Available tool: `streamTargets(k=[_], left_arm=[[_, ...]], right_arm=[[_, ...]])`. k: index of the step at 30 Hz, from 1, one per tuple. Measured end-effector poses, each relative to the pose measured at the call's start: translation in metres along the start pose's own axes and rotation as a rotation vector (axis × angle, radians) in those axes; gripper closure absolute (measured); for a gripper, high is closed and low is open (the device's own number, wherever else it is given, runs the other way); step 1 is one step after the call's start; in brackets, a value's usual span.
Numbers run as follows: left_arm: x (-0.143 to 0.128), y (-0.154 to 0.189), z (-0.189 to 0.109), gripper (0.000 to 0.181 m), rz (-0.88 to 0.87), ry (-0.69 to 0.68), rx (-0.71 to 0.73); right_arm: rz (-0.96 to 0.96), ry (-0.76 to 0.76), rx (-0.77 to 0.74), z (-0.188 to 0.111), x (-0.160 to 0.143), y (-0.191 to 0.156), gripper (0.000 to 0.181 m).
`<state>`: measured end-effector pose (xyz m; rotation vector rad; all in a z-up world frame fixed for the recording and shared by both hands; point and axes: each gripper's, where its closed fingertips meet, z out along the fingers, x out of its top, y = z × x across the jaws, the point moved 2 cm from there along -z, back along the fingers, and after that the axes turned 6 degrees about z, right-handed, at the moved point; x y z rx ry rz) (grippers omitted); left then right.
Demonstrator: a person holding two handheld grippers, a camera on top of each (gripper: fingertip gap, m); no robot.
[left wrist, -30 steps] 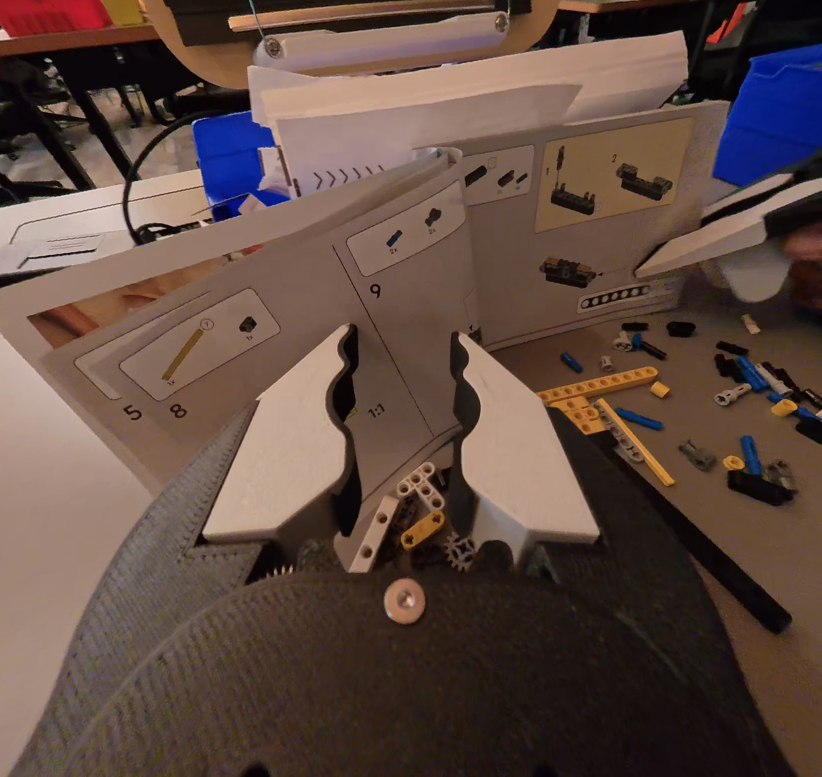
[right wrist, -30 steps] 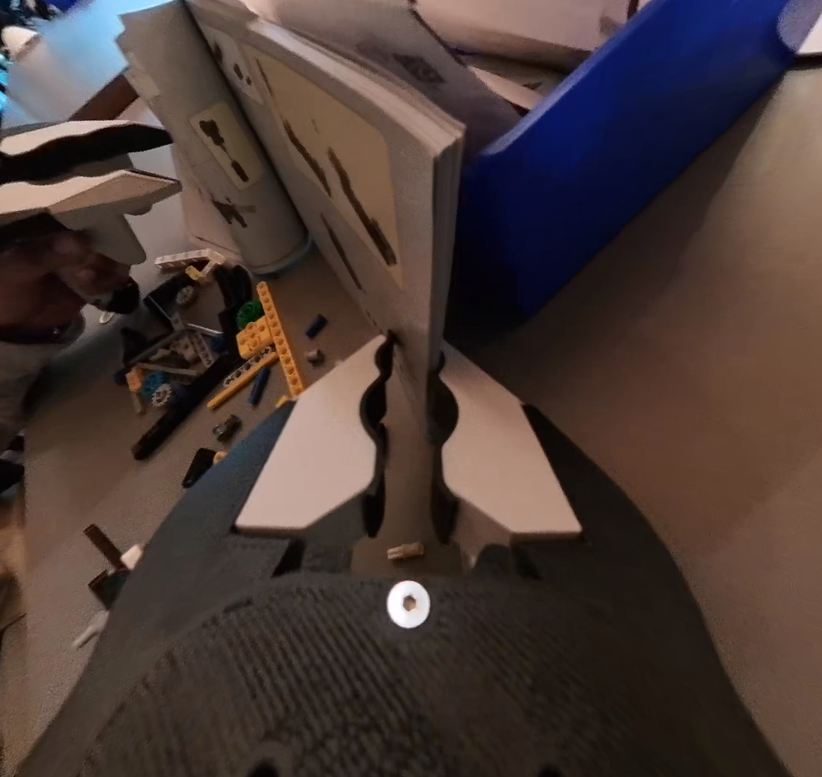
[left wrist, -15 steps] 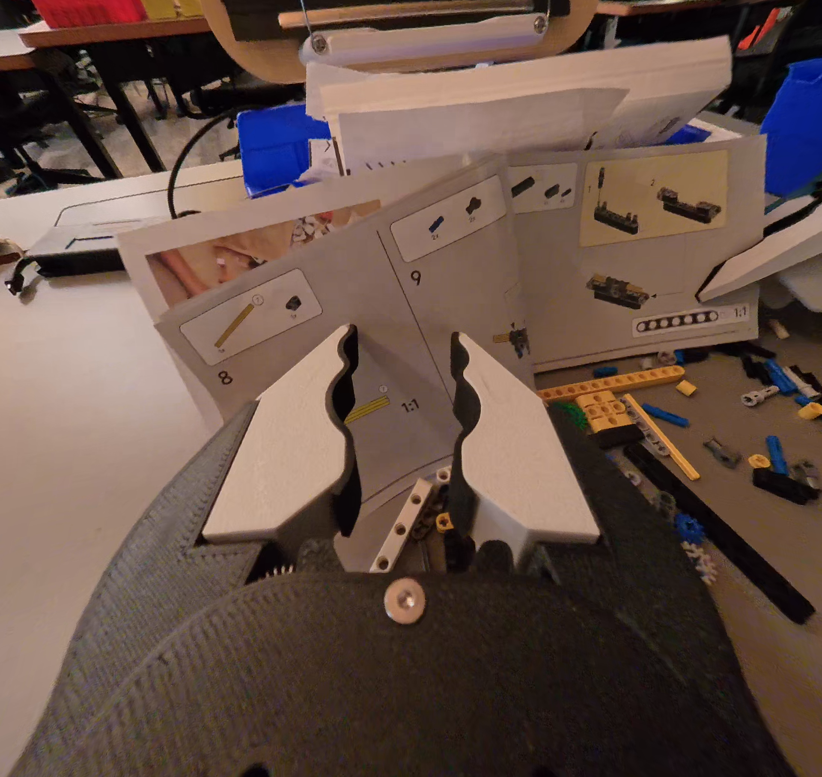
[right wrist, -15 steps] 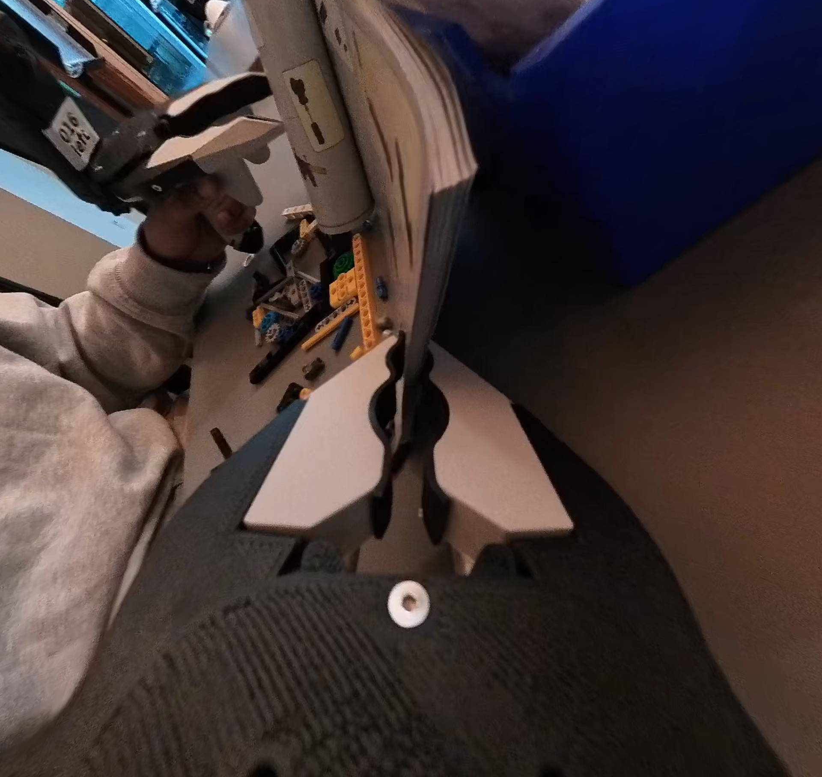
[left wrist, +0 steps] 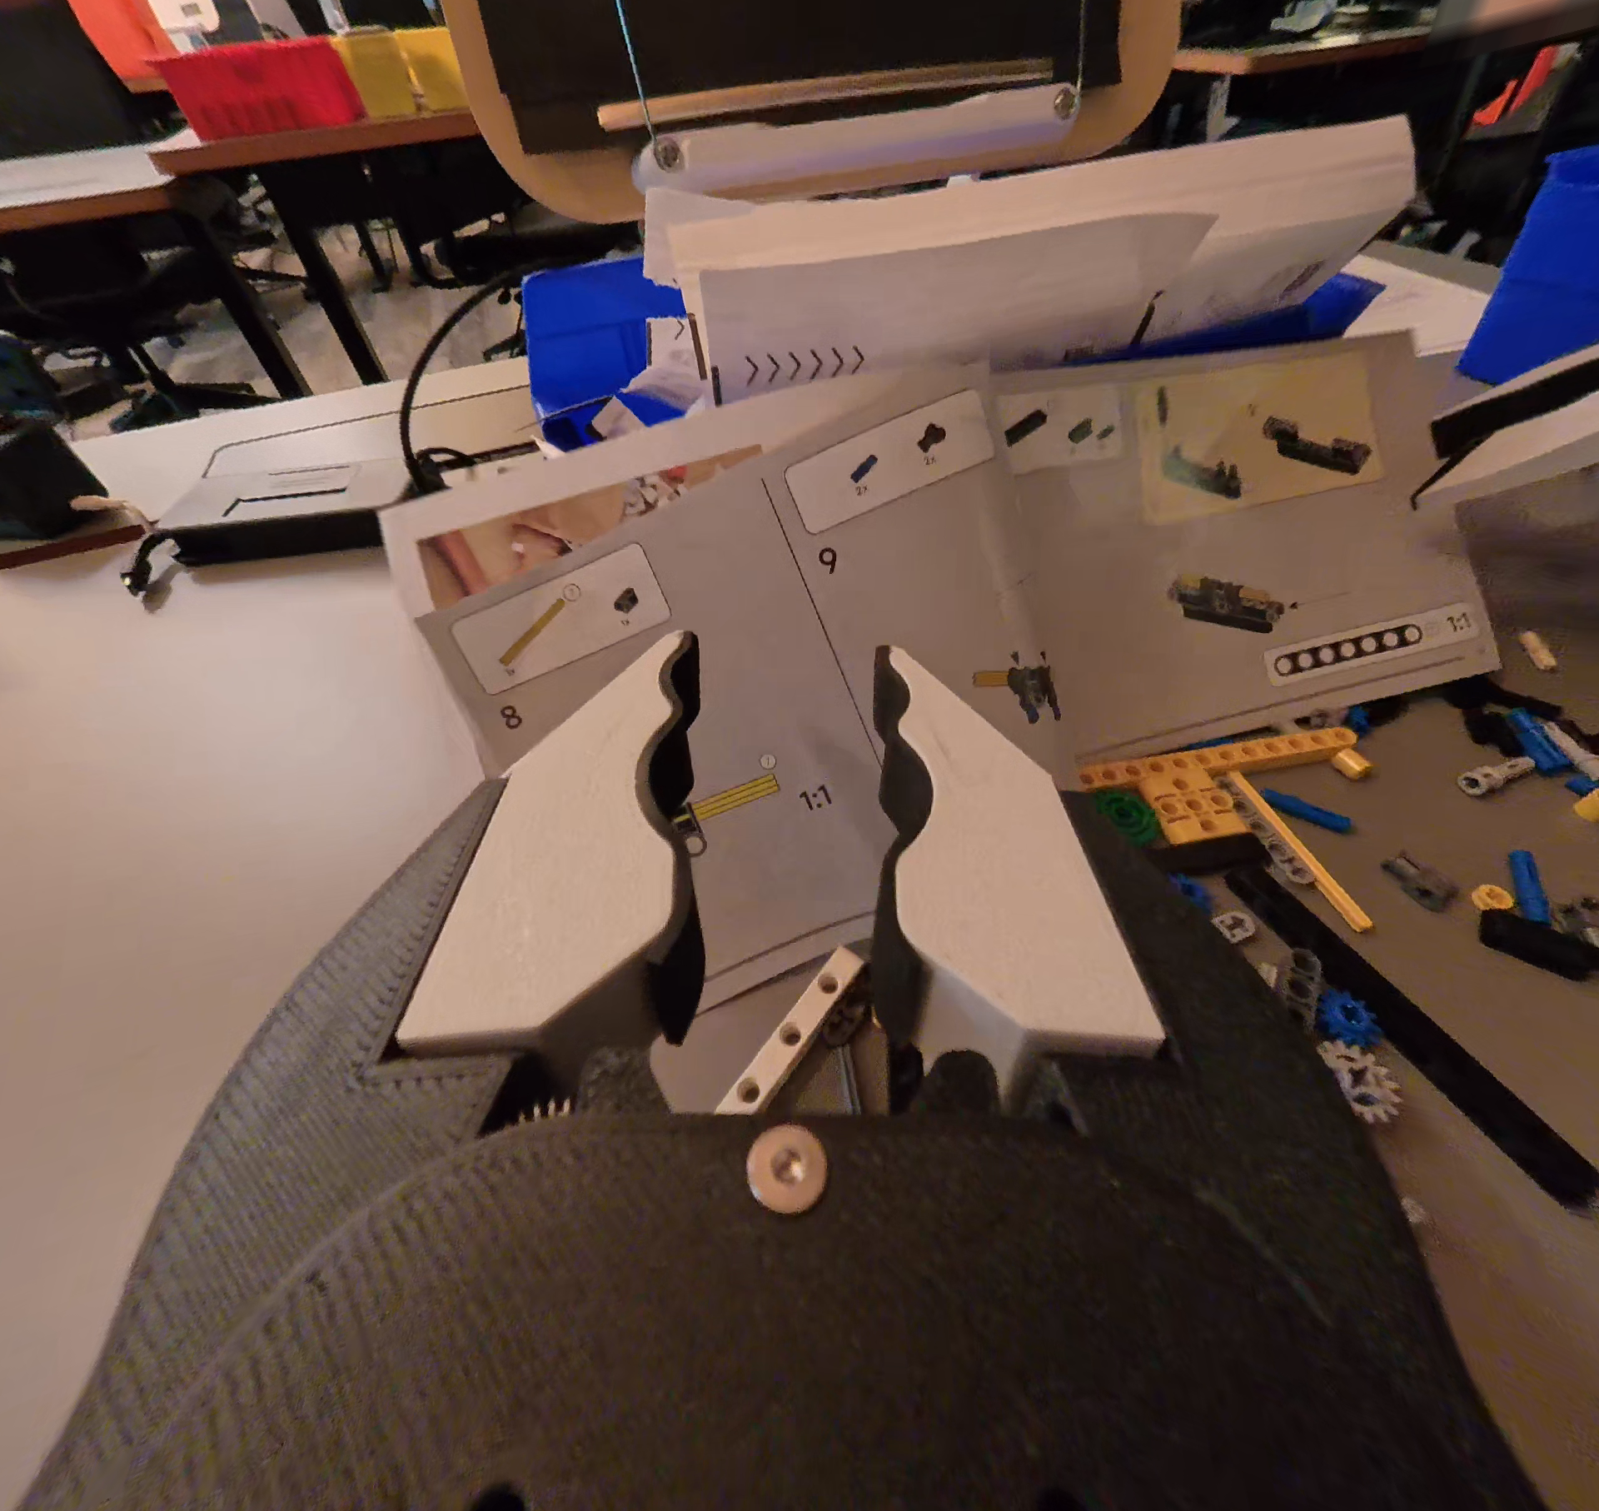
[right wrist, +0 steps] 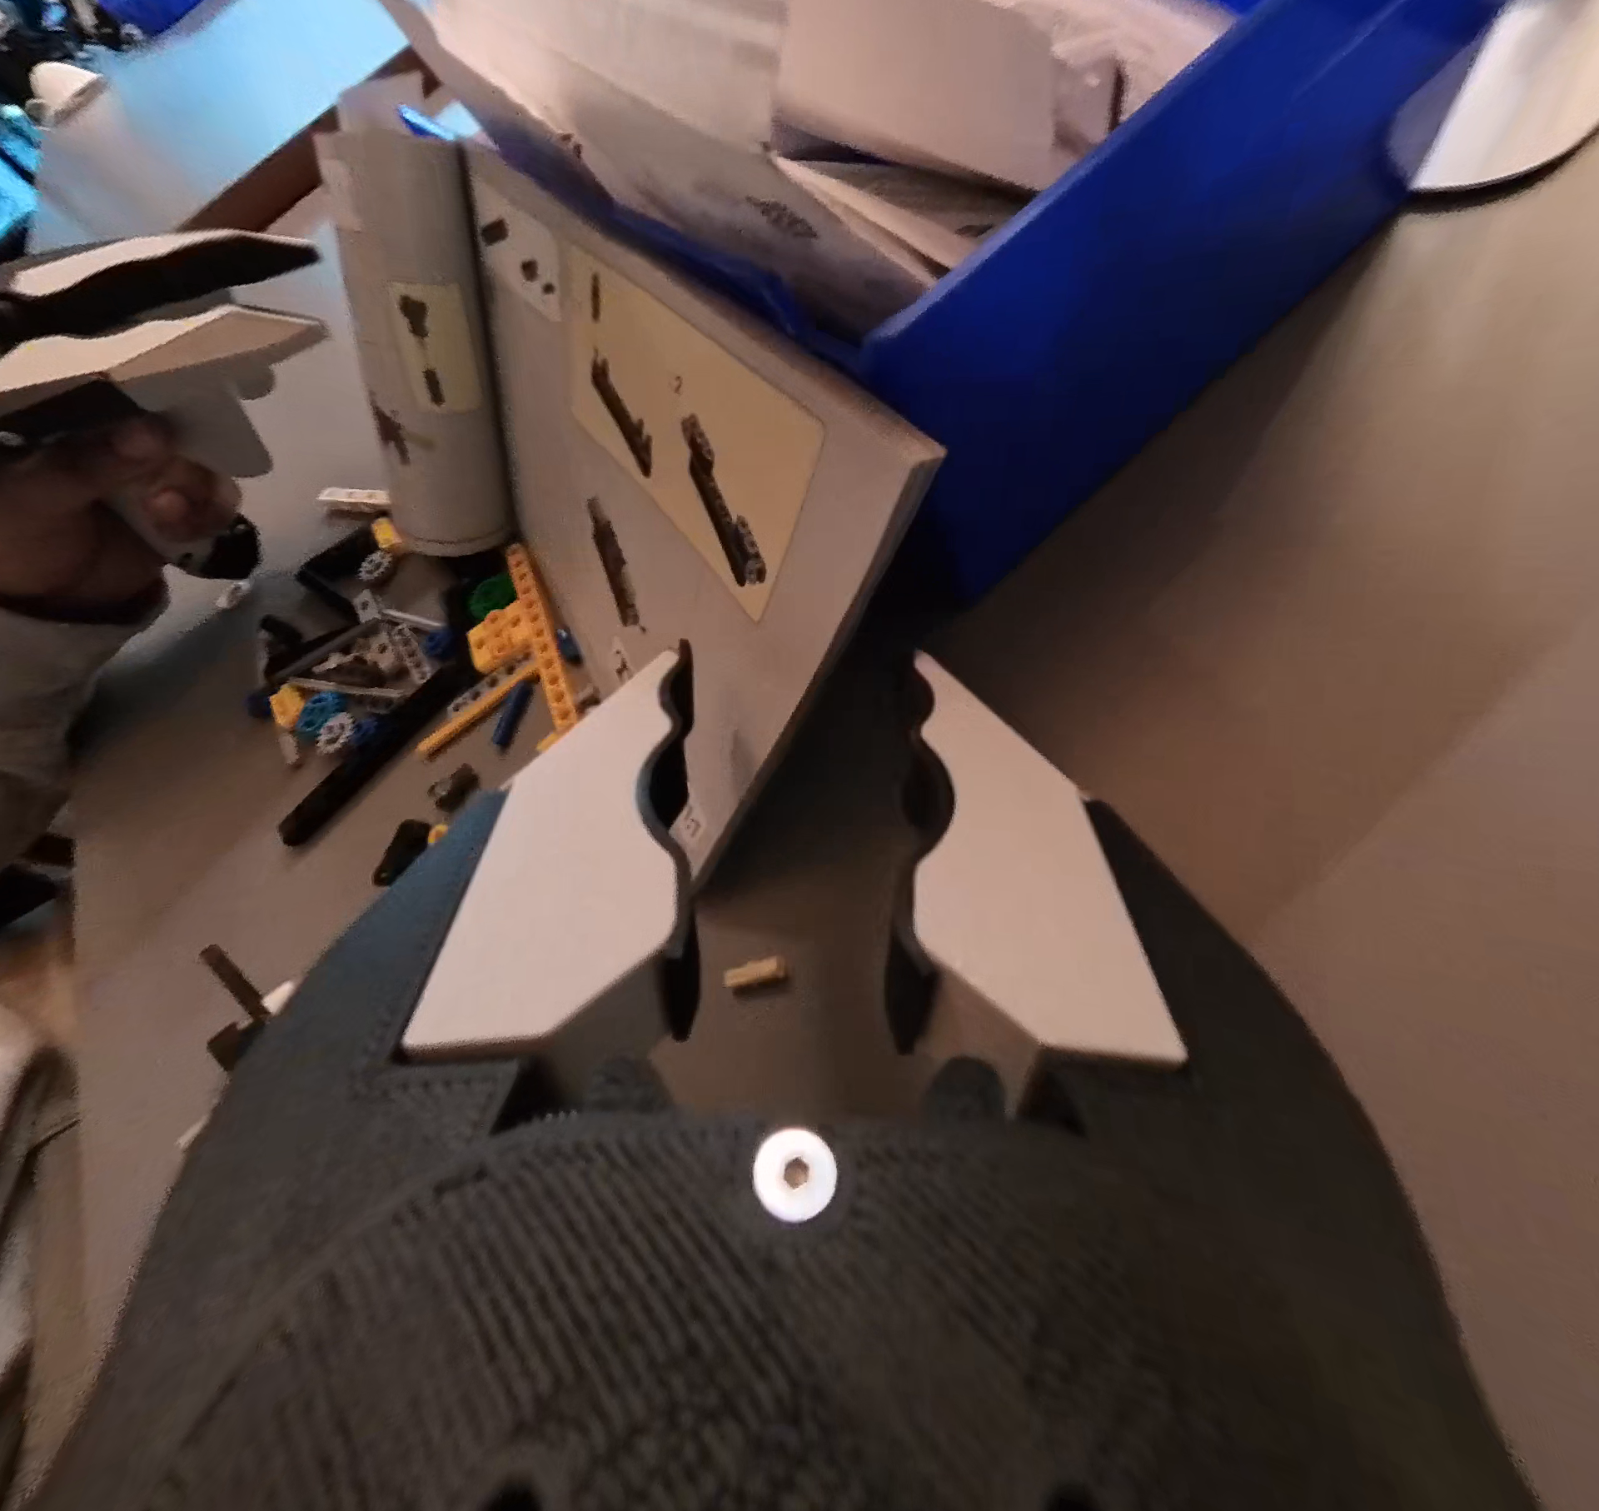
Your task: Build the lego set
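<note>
The grey instruction booklet (left wrist: 908,604) stands open on the table and leans on a blue bin (left wrist: 588,327). My left gripper (left wrist: 786,654) is open and empty, and points at the booklet's left pages. A white holed beam (left wrist: 800,1028) lies under its jaws. My right gripper (right wrist: 800,665) is open. The booklet's right edge (right wrist: 831,647) stands between its fingers, close to the left finger and apart from the right one. Loose Lego parts with a yellow beam assembly (left wrist: 1211,768) lie in front of the booklet, and the assembly also shows in the right wrist view (right wrist: 528,630).
A long black beam (left wrist: 1428,1063) and blue and white gears (left wrist: 1354,1037) lie right of my left gripper. A small tan pin (right wrist: 755,972) lies under my right gripper. The blue bin (right wrist: 1125,344) holds white papers. A black device with a cable (left wrist: 285,500) sits far left.
My right gripper was shut on the booklet's right edge and has opened and let go. The booklet now leans back against the bin. My left gripper has drawn back a little, still open.
</note>
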<state>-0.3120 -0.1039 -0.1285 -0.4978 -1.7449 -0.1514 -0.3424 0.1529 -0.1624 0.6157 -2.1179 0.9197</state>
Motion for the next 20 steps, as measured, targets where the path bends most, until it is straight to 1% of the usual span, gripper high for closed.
streamTargets(k=[2, 4, 7, 10, 12, 15, 18, 19, 20], left_arm=[[0.003, 0.002, -0.003, 0.142, -0.012, 0.013, -0.011], [0.002, 0.007, -0.004, 0.142, -0.027, 0.012, -0.034], [-0.002, 0.014, -0.003, 0.142, -0.018, -0.01, -0.056], [-0.007, 0.021, -0.001, 0.142, -0.01, -0.042, -0.089], [-0.01, 0.023, -0.001, 0.142, -0.012, -0.06, -0.094], [-0.004, 0.025, -0.006, 0.141, -0.014, -0.038, -0.113], [0.01, 0.053, -0.016, 0.142, -0.028, 0.01, -0.295], [0.011, 0.066, -0.018, 0.143, -0.023, 0.002, -0.359], [0.006, 0.074, -0.016, 0.144, -0.014, -0.037, -0.389]], right_arm=[[-0.023, 0.033, -0.053, -0.009, 0.002, 0.003, 0.131], [-0.042, 0.032, -0.06, -0.009, -0.001, -0.003, 0.13], [-0.072, -0.051, -0.084, 0.003, -0.017, -0.007, 0.131], [-0.088, -0.131, -0.124, 0.015, -0.027, -0.004, 0.13], [-0.099, -0.163, -0.125, 0.019, -0.028, -0.007, 0.128], [-0.134, -0.16, -0.122, 0.017, -0.023, -0.013, 0.127], [-0.136, -0.141, -0.088, 0.015, -0.016, -0.026, 0.128], [-0.136, -0.132, -0.061, 0.016, -0.013, -0.035, 0.131], [-0.142, -0.12, -0.024, 0.018, -0.009, -0.046, 0.136]])
